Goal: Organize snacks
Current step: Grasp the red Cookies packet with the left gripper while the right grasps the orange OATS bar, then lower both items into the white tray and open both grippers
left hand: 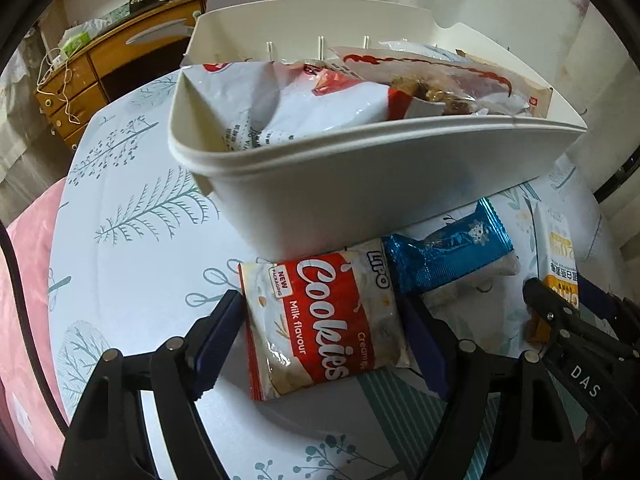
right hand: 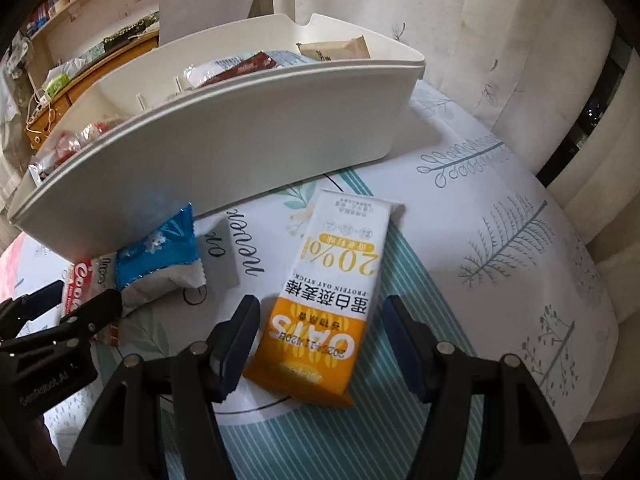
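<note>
Straddling the cookies packet, the left hand-held gripper stands wide, its pads beside the wrapper's edges without clearly pressing. The right hand-held gripper is likewise spread around the orange end of the oat stick packet. Both packets lie flat on the counter, a blue wrapper between them, just before the white bin of snacks.
</note>
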